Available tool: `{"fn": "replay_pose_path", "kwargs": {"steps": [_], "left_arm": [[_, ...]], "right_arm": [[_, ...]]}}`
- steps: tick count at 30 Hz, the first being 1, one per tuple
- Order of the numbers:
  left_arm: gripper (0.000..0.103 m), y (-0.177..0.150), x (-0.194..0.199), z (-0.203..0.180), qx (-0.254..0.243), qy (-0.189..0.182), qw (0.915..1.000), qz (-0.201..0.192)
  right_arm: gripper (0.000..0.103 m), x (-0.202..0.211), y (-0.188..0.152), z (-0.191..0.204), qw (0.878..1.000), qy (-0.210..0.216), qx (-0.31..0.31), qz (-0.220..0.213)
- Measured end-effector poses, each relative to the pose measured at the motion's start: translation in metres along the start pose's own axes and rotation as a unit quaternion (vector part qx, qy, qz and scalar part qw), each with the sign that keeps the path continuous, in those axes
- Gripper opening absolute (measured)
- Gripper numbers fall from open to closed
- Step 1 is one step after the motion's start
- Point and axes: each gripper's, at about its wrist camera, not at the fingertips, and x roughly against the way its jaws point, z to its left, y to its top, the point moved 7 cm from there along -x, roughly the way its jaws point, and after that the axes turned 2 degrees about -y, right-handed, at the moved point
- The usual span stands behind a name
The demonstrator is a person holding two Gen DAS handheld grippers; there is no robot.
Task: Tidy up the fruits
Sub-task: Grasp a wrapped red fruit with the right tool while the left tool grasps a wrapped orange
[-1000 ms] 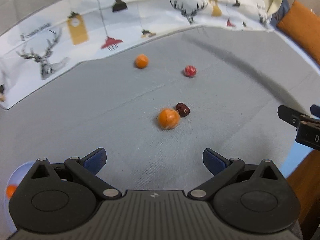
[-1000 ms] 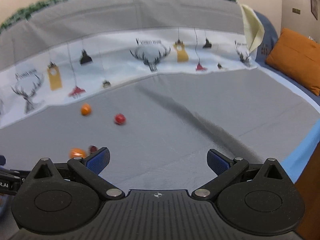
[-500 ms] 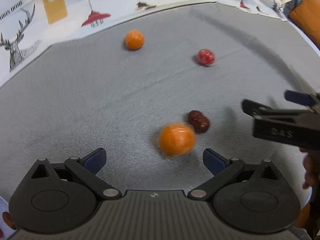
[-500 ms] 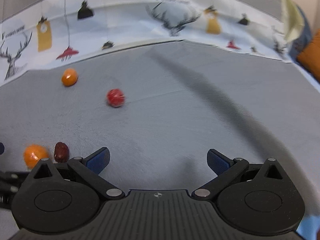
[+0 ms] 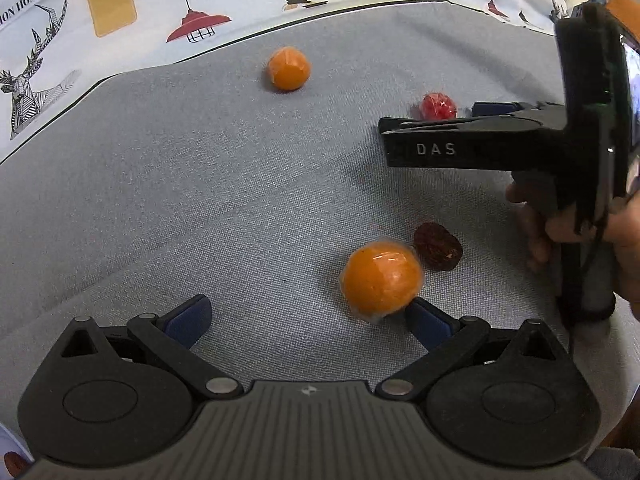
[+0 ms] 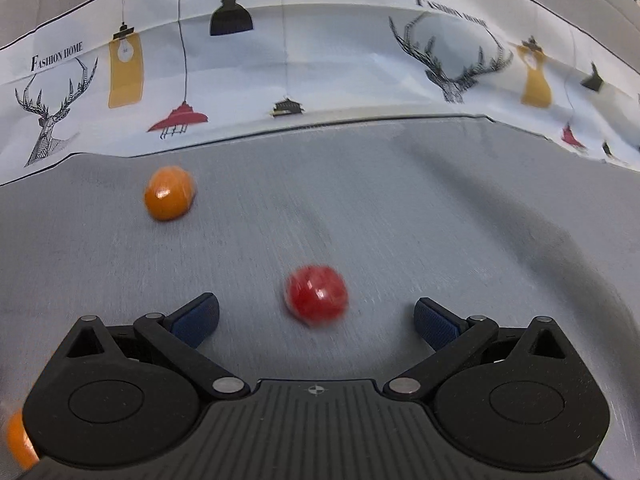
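Seen from the left wrist only: a dark red wrinkled dried fruit [image 5: 438,246] on the grey woven cloth [image 5: 200,200], touching a round orange fruit in clear wrap [image 5: 380,278] that sits just ahead of the right blue pad [image 5: 428,322] of the left gripper [image 5: 308,318], fingers spread wide and holding nothing. Also there: the black right gripper [image 5: 440,136] seen side-on, gripped by a hand [image 5: 580,236], with a small red wrapped fruit [image 5: 439,106] just behind its tip. Seen from the right wrist: that red fruit [image 6: 316,296] blurred, between the wide-spread, empty fingers of the right gripper [image 6: 316,322]. In both views: a second orange wrapped fruit [image 6: 170,193] farther off, near the white printed fabric with deer and lamps [image 6: 320,60].
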Motion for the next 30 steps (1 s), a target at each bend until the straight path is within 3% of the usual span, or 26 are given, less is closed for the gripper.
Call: {"fn": "replay_pose_path", "kwargs": {"steps": [4, 5, 6, 7, 12, 19, 25, 30], "left_arm": [[0.101, 0.008, 0.006, -0.001, 0.020, -0.016, 0.9995, -0.018], [0.090, 0.012, 0.007, -0.003, 0.019, -0.022, 0.9993, -0.023], [0.060, 0.016, 0.008, -0.007, 0.016, -0.034, 0.9989, -0.029], [0.040, 0.019, 0.009, -0.011, 0.012, -0.052, 0.9982, -0.028], [0.040, 0.017, 0.021, -0.011, 0.002, -0.037, 0.9989, -0.027], [0.040, -0.001, 0.119, 0.008, 0.008, -0.019, 0.9968, -0.077], [0.040, -0.044, 0.225, 0.021, 0.026, -0.005, 0.9941, -0.105], [0.040, -0.099, 0.290, 0.036, 0.056, 0.003, 0.9928, -0.106]], "right_arm": [[0.094, 0.007, -0.005, -0.004, 1.000, -0.012, -0.024, -0.010], [0.077, 0.010, -0.005, -0.004, 0.999, -0.010, -0.024, -0.020], [0.042, 0.012, -0.004, -0.001, 0.999, 0.002, -0.020, -0.026], [0.031, 0.013, -0.002, 0.000, 1.000, 0.002, -0.016, -0.024], [0.031, 0.040, -0.001, -0.004, 0.999, -0.032, -0.029, -0.012], [0.031, 0.167, 0.010, -0.004, 0.993, -0.031, -0.074, -0.090], [0.032, 0.290, 0.002, 0.054, 0.989, 0.033, -0.055, -0.132], [0.032, 0.360, -0.022, 0.109, 0.985, 0.110, -0.074, -0.108]]}}
